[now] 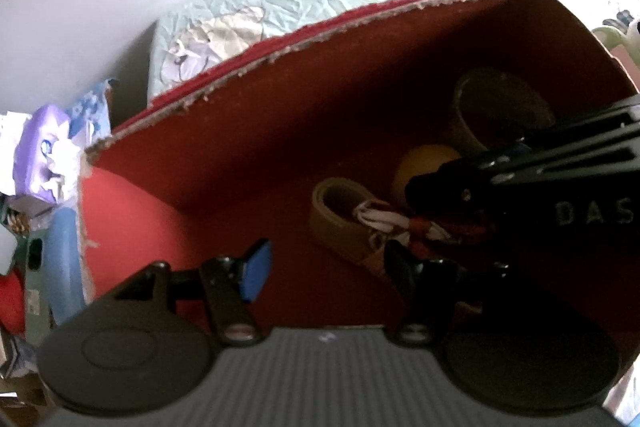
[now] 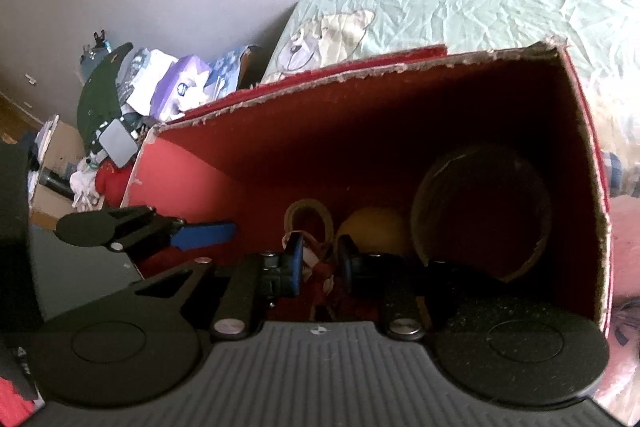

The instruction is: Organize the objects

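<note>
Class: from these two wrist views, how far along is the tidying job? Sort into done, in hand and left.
Done: a yellow ball and a brown cup already sit inside the red cardboard box. In hand: the right gripper is low in the box, its fingers on either side of a small tan shoe with white laces; the left gripper is open, empty. Left: releasing the shoe; clutter remains beside the box.

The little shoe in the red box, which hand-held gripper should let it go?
Right. The right hand-held gripper is around the shoe, low in the box; the left one looks open and empty.
</note>
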